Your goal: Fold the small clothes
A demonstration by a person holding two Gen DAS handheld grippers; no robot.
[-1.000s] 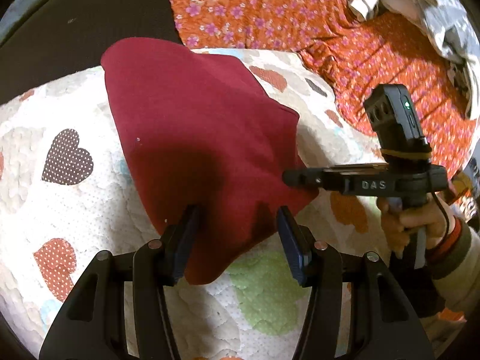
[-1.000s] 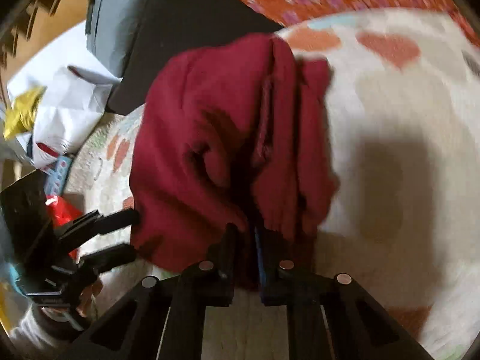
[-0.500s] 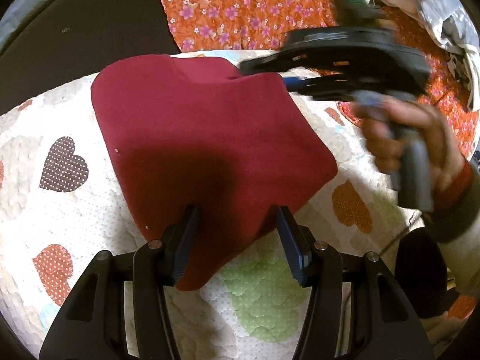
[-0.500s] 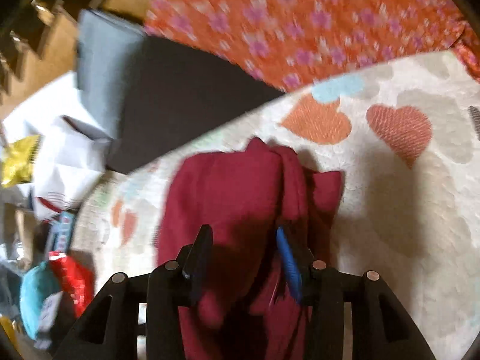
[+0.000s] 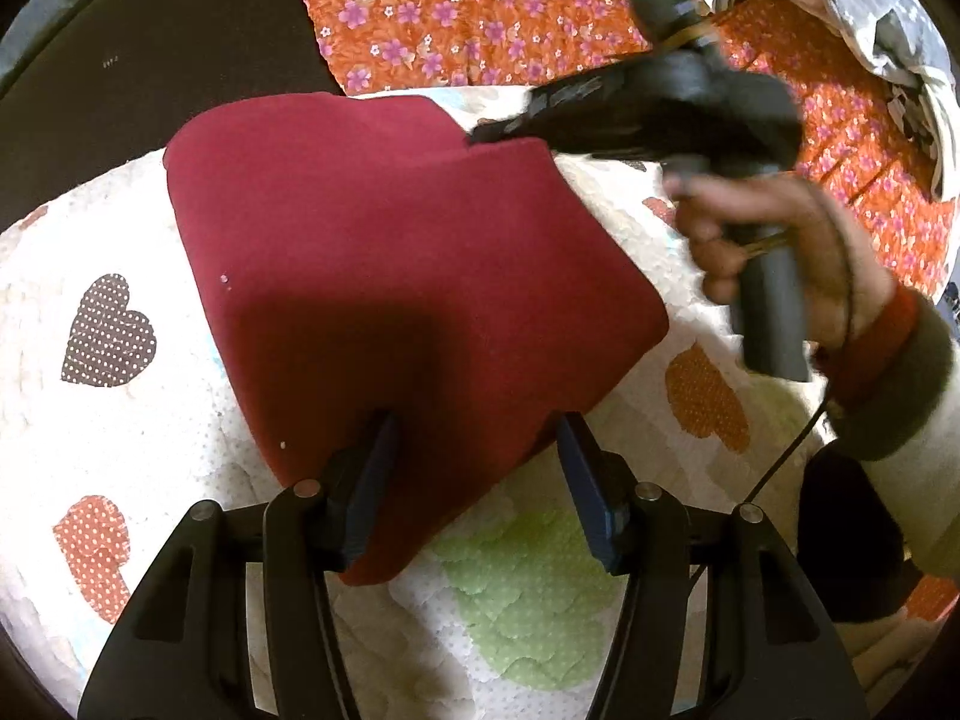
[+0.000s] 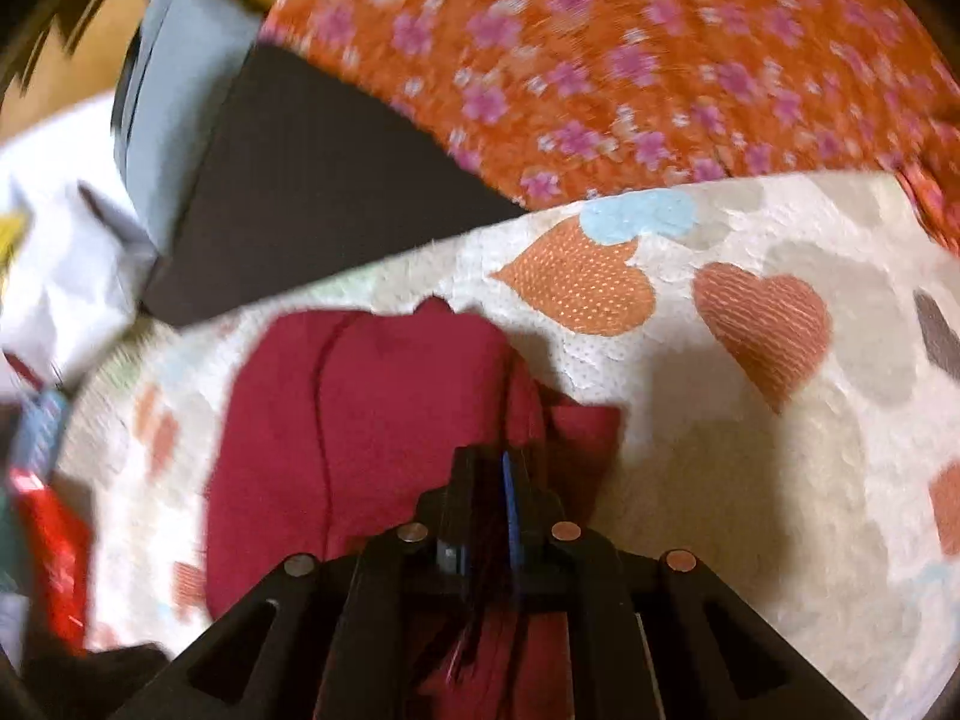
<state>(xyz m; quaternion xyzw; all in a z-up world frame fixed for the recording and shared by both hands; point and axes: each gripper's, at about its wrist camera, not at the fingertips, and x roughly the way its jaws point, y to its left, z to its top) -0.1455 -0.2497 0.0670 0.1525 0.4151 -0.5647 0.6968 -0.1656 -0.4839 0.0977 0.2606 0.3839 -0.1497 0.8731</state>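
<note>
Left wrist view is showing the left gripper spread wide, its jaws straddling the near edge of the maroon garment that is lying folded on the heart-print quilt, with the garment's near corner dipping out of sight behind the left finger. Right wrist view, badly blurred, is showing the right gripper pinched closed on the garment's far edge, while its fingertips are hard to make out in the folds.
</note>
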